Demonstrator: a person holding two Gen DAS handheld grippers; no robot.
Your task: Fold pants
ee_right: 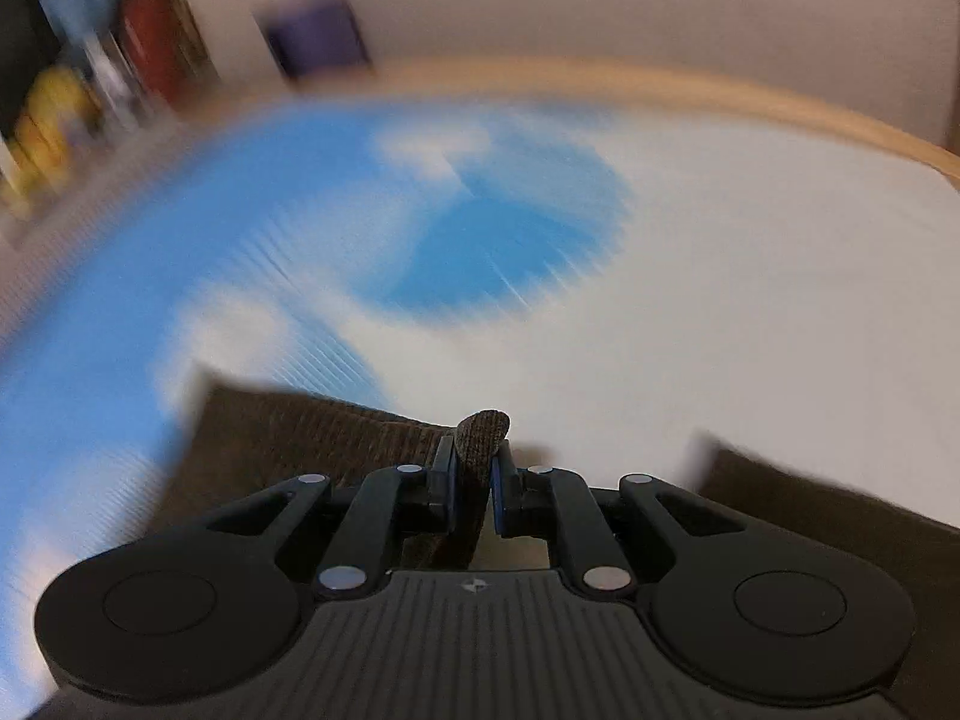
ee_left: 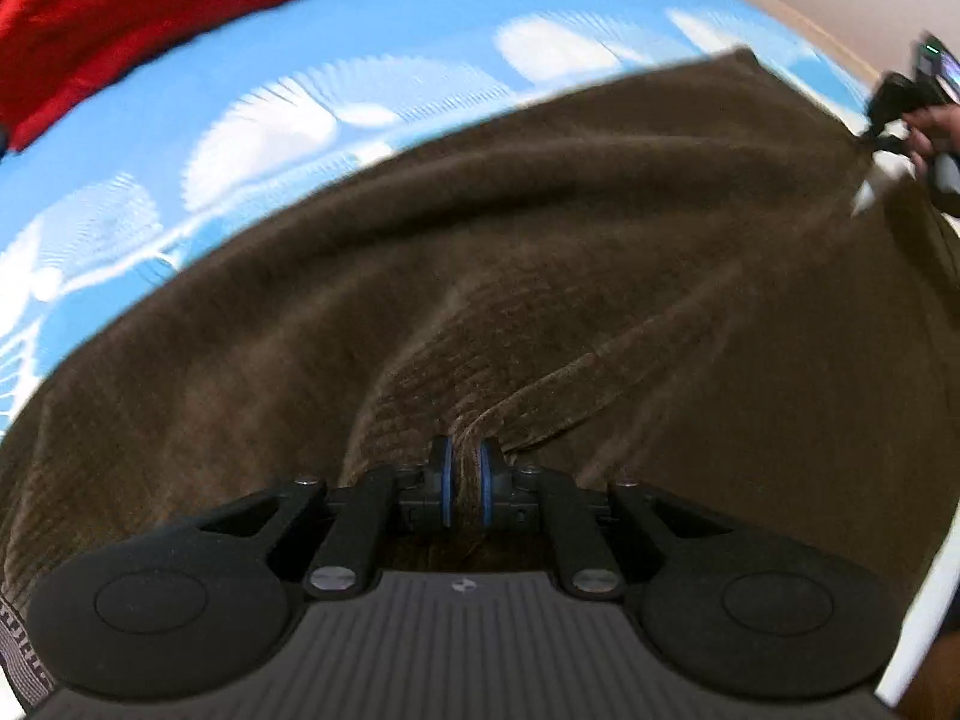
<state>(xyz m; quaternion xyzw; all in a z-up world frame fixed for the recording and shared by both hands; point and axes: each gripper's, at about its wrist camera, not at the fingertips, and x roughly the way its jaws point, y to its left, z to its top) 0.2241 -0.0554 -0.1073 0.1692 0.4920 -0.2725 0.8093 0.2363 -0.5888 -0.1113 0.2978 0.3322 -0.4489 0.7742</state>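
Left wrist view: left gripper pinches a fold of the brown pants, which lie spread on the blue-and-white sheet. Red cloth lies beyond the pants, apart from them. Right gripper clamps a pants edge over the same sheet; blurry.

The left gripper, black with blue-edged pads, was clamped on a pinched ridge of the brown corduroy pants, the cloth bunched between its fingertips. The pants lay spread wide over a blue sheet with white fan-shaped patterns. At the far right edge, the right gripper, held in a person's hand, gripped another corner of the same fabric, pulling creases toward it. A folded red cloth sat at the upper left on the sheet.
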